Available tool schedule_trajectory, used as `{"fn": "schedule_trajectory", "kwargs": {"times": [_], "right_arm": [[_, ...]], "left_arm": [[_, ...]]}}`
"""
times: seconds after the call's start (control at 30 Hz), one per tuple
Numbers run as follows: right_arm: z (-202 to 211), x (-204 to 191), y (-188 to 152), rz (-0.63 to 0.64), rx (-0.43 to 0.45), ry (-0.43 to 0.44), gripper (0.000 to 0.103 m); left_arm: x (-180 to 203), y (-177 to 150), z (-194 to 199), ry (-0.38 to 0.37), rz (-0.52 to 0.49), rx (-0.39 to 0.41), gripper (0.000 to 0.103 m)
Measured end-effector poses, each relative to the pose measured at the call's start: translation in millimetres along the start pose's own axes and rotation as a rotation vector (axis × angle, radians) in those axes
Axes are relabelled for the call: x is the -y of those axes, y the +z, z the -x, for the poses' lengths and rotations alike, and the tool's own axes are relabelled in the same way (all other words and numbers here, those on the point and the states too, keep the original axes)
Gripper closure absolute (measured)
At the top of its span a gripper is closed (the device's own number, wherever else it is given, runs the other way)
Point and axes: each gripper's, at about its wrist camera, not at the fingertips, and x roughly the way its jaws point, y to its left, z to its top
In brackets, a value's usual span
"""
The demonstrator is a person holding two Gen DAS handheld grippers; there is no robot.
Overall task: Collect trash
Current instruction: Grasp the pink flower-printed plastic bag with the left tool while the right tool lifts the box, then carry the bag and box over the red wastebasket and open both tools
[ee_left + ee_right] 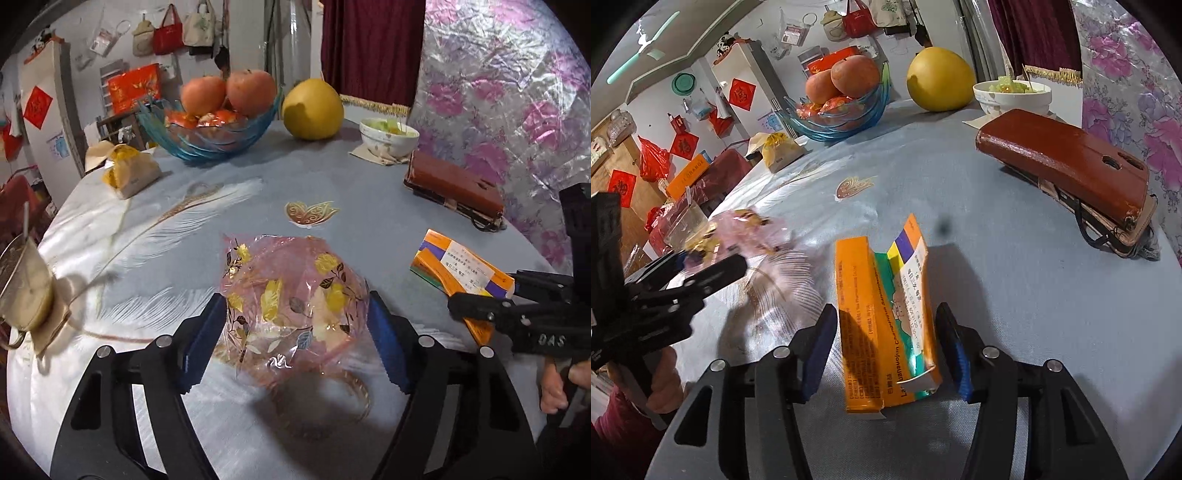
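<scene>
Your left gripper [297, 338] stands wide, its blue pads on either side of the crumpled pink wrapper [291, 299] without pinching it, ready to close. Your right gripper [886, 350] is likewise spread around the flattened orange medicine box [886, 317], which lies on the surface [1015, 280]. Further off, the brown wallet [1067, 162] and fruit bowl [210, 136] probably aren't trash.
</scene>
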Motion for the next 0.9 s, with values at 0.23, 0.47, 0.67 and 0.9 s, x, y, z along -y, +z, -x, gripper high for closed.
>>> {"fn": "schedule_trajectory", "kwargs": {"times": [0.23, 0.47, 0.67, 0.9], "right_arm": [[-0.8, -3.4, 0.3, 0.024, -0.006, -0.029, 0.048], [-8.1, -24.9, -1.6, 0.132, -0.03, -0.159, 0.046], [-1.8, -28.1, -2.9, 0.153, -0.001, -0.181, 0.056], [22.7, -32.1, -11.5, 0.093, 0.099, -0.114, 0.056]], "left_arm": [[-29.0, -16.3, 47.6, 0.01, 0.06, 0.043, 0.029], [-74.4, -43.4, 99.9, 0.071, 0.146, 0.063, 0.027], [-110.1, -71.6, 134.2, 0.147, 0.219, 0.084, 0.027], [-142.0, -103.7, 167.2, 0.211, 0.281, 0.091, 0.028]]}}
